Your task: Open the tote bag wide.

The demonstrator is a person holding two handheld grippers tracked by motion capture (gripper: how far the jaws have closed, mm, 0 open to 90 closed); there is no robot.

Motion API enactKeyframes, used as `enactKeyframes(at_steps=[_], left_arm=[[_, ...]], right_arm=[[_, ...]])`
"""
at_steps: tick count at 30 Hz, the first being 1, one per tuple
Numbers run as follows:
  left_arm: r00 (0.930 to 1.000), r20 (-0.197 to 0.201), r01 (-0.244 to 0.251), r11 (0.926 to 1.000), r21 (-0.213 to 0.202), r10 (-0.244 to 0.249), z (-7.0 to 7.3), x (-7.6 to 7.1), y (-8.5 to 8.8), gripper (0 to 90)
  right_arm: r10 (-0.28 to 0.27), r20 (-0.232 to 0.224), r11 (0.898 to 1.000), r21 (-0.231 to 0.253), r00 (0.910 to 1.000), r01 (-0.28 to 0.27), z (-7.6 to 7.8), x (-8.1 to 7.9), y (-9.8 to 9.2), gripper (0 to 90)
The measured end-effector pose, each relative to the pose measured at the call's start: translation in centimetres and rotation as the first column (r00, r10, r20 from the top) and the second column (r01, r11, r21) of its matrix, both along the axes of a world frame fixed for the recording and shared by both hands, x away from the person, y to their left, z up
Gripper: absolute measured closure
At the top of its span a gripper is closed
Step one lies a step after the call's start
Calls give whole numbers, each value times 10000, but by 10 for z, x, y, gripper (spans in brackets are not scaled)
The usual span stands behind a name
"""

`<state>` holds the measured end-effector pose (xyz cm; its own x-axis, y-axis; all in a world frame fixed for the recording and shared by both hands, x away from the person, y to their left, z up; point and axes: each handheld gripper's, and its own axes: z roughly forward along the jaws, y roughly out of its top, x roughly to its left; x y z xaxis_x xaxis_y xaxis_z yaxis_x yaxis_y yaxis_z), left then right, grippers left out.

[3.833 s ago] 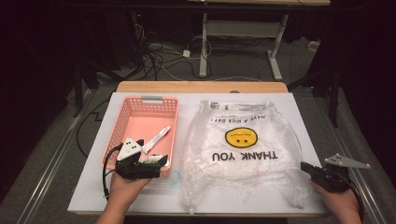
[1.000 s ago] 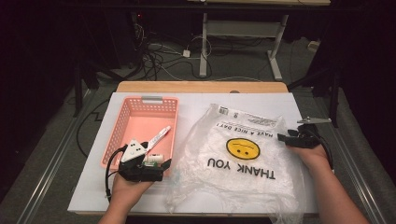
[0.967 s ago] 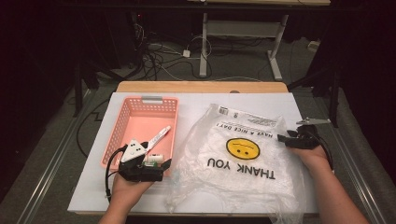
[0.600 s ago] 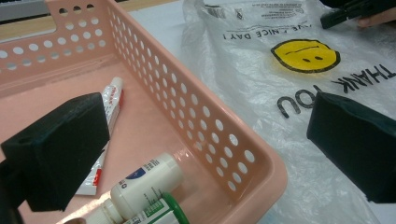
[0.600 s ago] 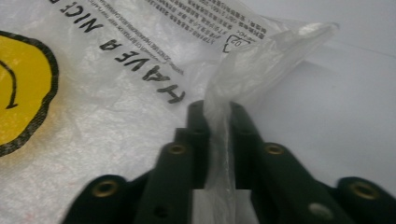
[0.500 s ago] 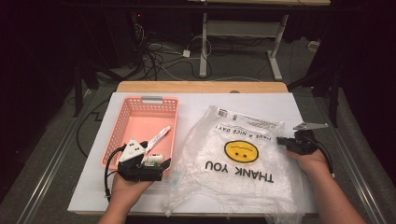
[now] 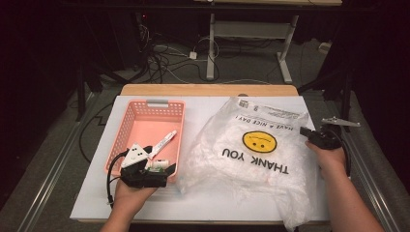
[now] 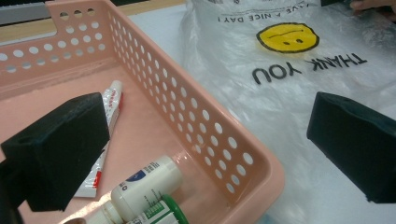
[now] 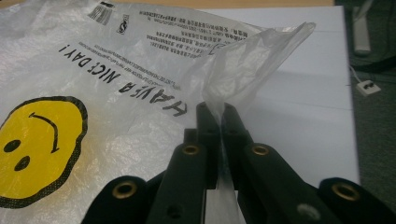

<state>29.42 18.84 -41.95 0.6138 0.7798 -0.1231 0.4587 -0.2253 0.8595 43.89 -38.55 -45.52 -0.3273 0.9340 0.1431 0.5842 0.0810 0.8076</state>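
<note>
A clear plastic bag [image 7: 256,159] printed with a yellow smiley and "THANK YOU" lies flat on the right half of the white table. My right gripper [image 7: 304,131] is at the bag's right edge. In the right gripper view its jaws [image 9: 215,109] are shut on a raised fold of the bag [image 9: 252,65]. A pink perforated basket [image 7: 145,116] stands on the left and holds a toothpaste tube [image 7: 163,143] and a small white bottle [image 8: 144,186]. My left gripper [image 8: 205,140] is open, its pads either side of the basket's near right corner [image 8: 243,163], touching nothing.
The white tabletop [image 7: 212,111] ends in a wooden strip [image 7: 208,90] at the far side. Beyond it are cables [image 7: 164,63] on the floor and a desk frame [image 7: 285,53]. Bare tabletop lies between basket and bag and along the near edge.
My right hand came from the table's near right corner to the bag's right edge, then rose a little with a fold of the bag. The left hand has stayed by the basket.
</note>
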Motion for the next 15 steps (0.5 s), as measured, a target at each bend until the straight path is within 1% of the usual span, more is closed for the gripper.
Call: enactKeyframes(at_steps=[2, 4, 5, 8, 11, 12, 13, 14, 15], left_arm=[[10000, 19, -36, 10000, -39, 36, 0, 1, 1, 0], [10000, 4, -79, 10000, -46, 79, 0, 2, 3, 0], [10000, -2, -98, 9999, -69, 98, 0, 2, 3, 0], [9999, 8, -154, 9998, -99, 154, 0, 2, 5, 0], [9999, 16, -125, 9999, -68, 125, 0, 2, 5, 0], [9999, 20, -111, 9999, -58, 111, -1, 2, 5, 0], [9999, 15, -106, 9999, -70, 106, -1, 2, 5, 0], [9999, 5, -105, 9999, -84, 105, -1, 2, 5, 0], [9999, -23, -109, 9999, -97, 109, -1, 3, 5, 0]], right_arm=[[-299, 116, 9995, -64, 9995, 300, 0, 2, -5, 900], [-557, 132, 9984, -2, 9984, 557, 0, 3, -11, 900], [-767, 111, 9971, -9, 9970, 767, 0, 3, -14, 900], [-1007, 87, 9949, -98, 9949, 1008, -1, -3, -19, 900], [-1052, 17, 9939, -318, 9945, 1052, -3, -14, -24, 900], [-977, 56, 9943, -430, 9952, 979, -2, -23, -25, 900], [-977, 56, 9943, -430, 9952, 979, -2, -23, -25, 900], [-900, 27, 9945, -543, 9959, 900, -2, -29, -24, 900], [-779, 91, 9944, -709, 9969, 783, -2, -40, -22, 900]])
